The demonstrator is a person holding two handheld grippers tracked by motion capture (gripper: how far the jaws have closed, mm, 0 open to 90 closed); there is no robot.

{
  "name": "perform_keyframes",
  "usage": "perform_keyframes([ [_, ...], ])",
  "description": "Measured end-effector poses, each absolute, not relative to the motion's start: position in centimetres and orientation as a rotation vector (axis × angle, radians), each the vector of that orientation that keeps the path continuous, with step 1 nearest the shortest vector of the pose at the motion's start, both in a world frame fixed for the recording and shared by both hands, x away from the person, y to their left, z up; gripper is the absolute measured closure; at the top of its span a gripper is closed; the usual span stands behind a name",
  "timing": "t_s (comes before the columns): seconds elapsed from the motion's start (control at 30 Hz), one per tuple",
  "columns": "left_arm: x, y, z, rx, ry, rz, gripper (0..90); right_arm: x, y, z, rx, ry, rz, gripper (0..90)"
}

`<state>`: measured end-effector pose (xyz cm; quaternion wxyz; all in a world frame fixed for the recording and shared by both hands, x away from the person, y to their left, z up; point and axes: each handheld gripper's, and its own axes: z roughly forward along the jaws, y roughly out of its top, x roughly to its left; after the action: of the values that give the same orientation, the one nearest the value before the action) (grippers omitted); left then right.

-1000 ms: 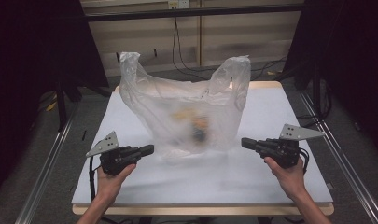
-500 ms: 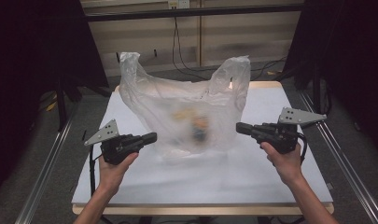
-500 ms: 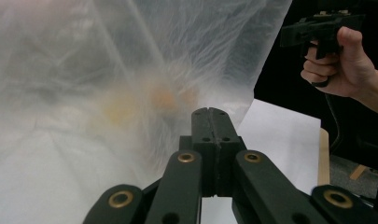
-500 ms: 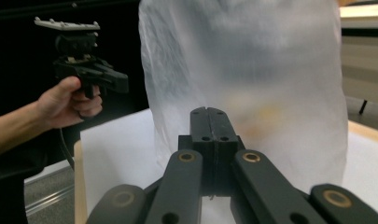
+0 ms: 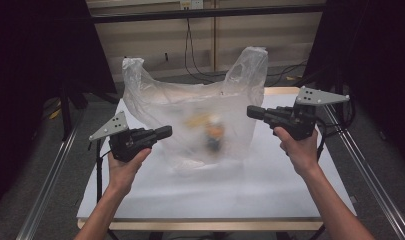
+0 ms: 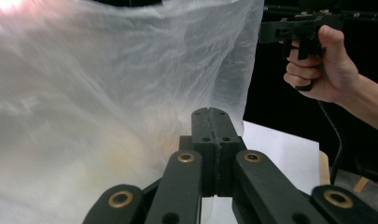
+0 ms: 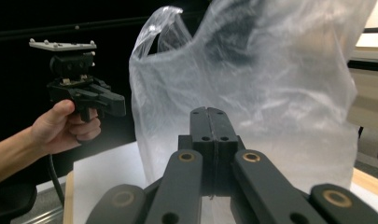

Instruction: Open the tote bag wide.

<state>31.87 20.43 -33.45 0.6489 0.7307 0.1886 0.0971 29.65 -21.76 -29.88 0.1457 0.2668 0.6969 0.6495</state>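
Observation:
A clear plastic bag (image 5: 190, 115) stands upright on the white table (image 5: 270, 185), its two handles sticking up. Blurred yellow and dark items (image 5: 212, 132) show through it. My left gripper (image 5: 167, 132) is held in the air just left of the bag, jaws shut and empty, pointing at the bag's side. My right gripper (image 5: 251, 111) hovers at the bag's right edge, also shut with nothing in it. In the left gripper view the shut jaws (image 6: 213, 116) face the bag (image 6: 107, 93); in the right gripper view the shut jaws (image 7: 210, 115) face the bag (image 7: 252, 84).
Metal rails (image 5: 360, 165) run along both table sides. Dark curtains hang left and right, and cables (image 5: 190, 55) trail on the floor behind the table. Bare white tabletop lies in front of the bag.
Both hands have risen from the table and moved inward toward the bag's sides. The bag has not moved, and both grippers stay shut.

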Motion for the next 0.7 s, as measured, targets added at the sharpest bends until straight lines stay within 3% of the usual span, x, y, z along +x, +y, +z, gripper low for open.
perform_keyframes([
  [0.3, 32.7, 20.0, -32.5, 1.656, 0.419, 0.234, 90.0, 30.9, -21.1, -28.2, 0.729, 1.979, 1.852, 90.0],
  [0.7, 34.5, 19.1, -28.2, 1.632, 0.386, 0.291, 90.0, 32.6, -19.1, -24.9, 0.687, 1.97, 1.854, 90.0],
])
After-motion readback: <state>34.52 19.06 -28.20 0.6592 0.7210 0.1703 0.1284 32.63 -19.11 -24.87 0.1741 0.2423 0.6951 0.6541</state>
